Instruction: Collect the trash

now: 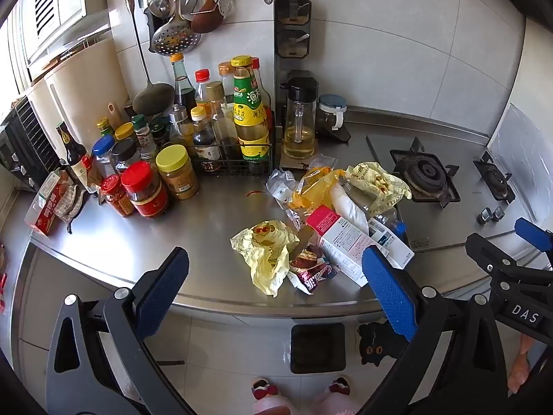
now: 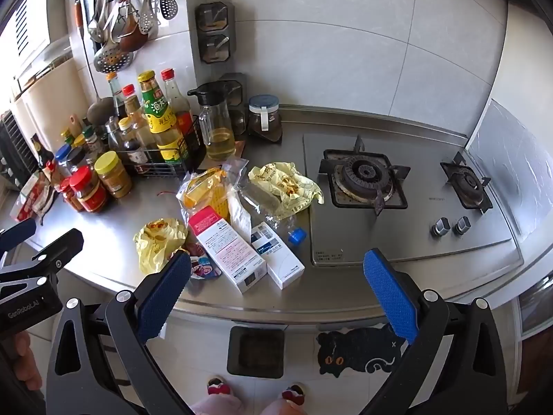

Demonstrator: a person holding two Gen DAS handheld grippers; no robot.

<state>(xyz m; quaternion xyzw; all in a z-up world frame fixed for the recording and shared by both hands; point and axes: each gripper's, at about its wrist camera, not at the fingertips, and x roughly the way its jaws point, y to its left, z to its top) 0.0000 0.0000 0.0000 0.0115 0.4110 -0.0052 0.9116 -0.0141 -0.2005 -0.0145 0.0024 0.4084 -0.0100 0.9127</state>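
A pile of trash lies on the steel counter [image 1: 207,214]: a crumpled yellow wrapper [image 1: 266,252] [image 2: 155,242], a pink-and-white carton [image 1: 342,242] [image 2: 224,249], a white-and-blue carton [image 2: 276,259], a clear plastic bottle with a blue cap [image 2: 276,221], a yellow bag [image 1: 311,186] [image 2: 207,190], a second yellow wrapper [image 1: 380,183] [image 2: 287,183] and a purple snack wrapper [image 1: 314,273]. My left gripper [image 1: 276,290] is open and empty, above the counter's front edge before the pile. My right gripper [image 2: 276,290] is open and empty, just right of it. A black bin [image 1: 318,347] [image 2: 256,351] stands on the floor below.
Sauce bottles and jars [image 1: 172,159] crowd the back left, with a wire rack [image 1: 235,159] and an oil jug [image 1: 300,121]. A gas hob [image 2: 366,180] fills the right. Utensils [image 1: 176,31] hang on the wall. A black cat mat [image 2: 356,349] lies on the floor.
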